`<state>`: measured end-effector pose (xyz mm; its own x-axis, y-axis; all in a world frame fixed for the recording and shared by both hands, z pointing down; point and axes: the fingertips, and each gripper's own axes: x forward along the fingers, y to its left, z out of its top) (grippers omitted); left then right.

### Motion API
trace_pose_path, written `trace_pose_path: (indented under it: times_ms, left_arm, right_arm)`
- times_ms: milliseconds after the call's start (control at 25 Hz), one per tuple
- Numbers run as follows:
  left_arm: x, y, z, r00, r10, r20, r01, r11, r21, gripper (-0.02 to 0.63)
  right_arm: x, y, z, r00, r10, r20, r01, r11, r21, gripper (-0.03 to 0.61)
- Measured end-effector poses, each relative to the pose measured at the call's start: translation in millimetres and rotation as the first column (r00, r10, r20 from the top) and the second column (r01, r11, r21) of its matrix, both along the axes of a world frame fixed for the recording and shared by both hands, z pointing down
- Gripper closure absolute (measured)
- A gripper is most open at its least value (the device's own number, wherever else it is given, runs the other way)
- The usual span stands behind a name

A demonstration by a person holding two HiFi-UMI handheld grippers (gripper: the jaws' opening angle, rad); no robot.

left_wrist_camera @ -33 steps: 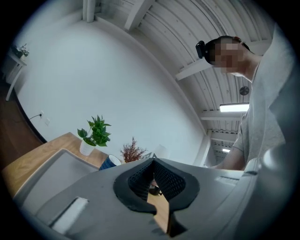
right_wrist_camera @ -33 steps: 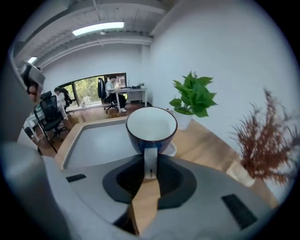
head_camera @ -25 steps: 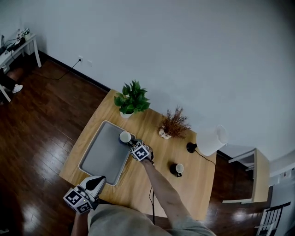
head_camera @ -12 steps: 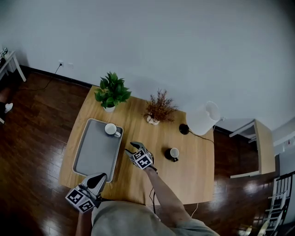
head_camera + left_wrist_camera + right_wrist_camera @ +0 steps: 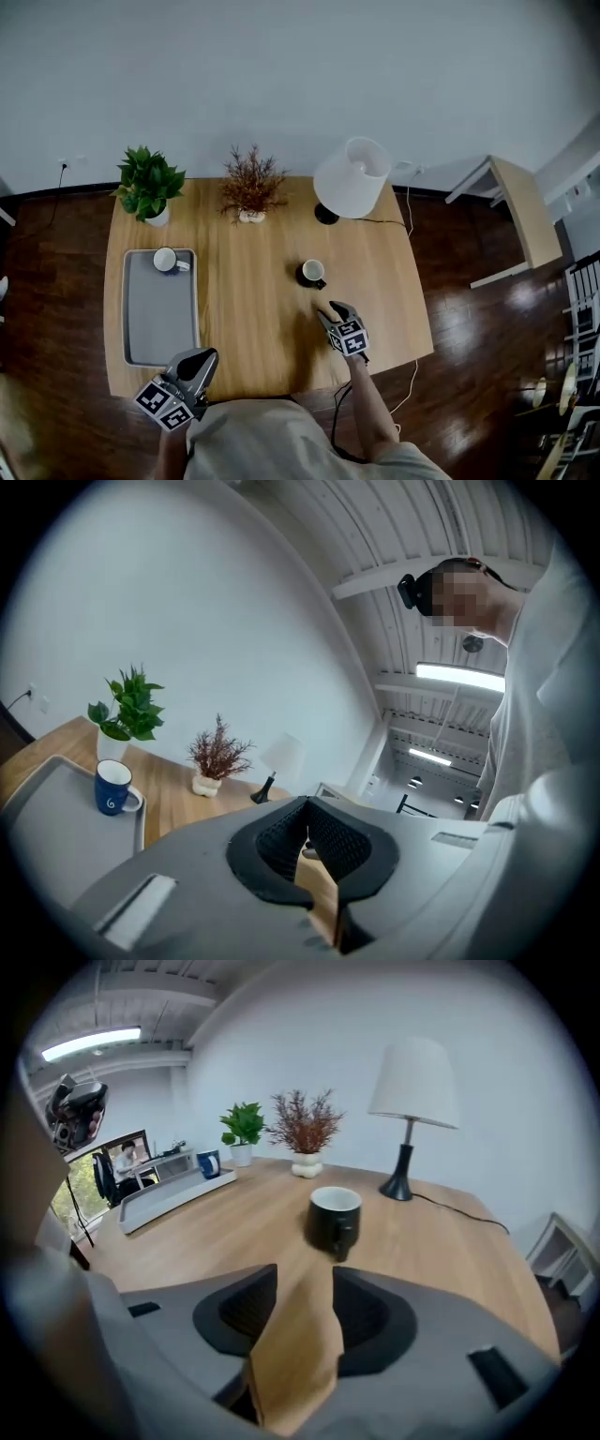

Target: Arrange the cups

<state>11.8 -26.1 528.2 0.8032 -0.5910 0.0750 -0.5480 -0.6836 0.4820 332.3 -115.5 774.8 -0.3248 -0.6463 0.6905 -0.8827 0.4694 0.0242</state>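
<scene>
A blue cup (image 5: 166, 260) stands upright at the far end of the grey tray (image 5: 159, 323) on the table's left; the left gripper view shows this blue cup (image 5: 112, 787) too. A black cup (image 5: 312, 273) stands upright on the wood near the table's middle. My right gripper (image 5: 331, 309) hovers just in front of it, apart from it, pointing at the black cup (image 5: 335, 1218). Its jaws are closing with only bare table between them (image 5: 305, 1283). My left gripper (image 5: 200, 359) is at the table's near edge beside the tray, shut and holding nothing (image 5: 307, 805).
A green potted plant (image 5: 147, 183), a dried plant in a small pot (image 5: 251, 187) and a white lamp (image 5: 351, 176) with its cord line the table's far edge. A small side table (image 5: 514, 206) stands to the right, on dark wood floor.
My right gripper let go of the blue cup on the tray, opened, and swept right across the table to the black cup. The left gripper shifted a little.
</scene>
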Motion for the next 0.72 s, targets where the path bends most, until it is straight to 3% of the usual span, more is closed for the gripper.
trace_pose_path:
  times_ms: [200,520,600,720]
  left_arm:
    - [29,7,-2,0.998,0.063,0.03,-0.063,0.998,0.011,0.62]
    - [15,7,-7,1.0,0.002,0.031,-0.003,1.0,0.019,0.62]
    - [10,10,-6,1.0,-0.014,0.025,0.013,1.0,0.017,0.62]
    - [4,11,-6,0.999,-0.037,0.016,0.037,0.999,0.022,0.62]
  right_arm:
    - [28,-34,5,0.996,-0.022,-0.091,0.023,1.0,0.018,0.397]
    - [7,-80,27,0.977,-0.121,-0.178,0.104,0.989,-0.102,0.399]
    - [2,-85,26,0.965,-0.143,-0.22,0.111,0.982,-0.151,0.468]
    - [5,-91,21,0.948,-0.155,-0.278,0.099,0.974,-0.205,0.482]
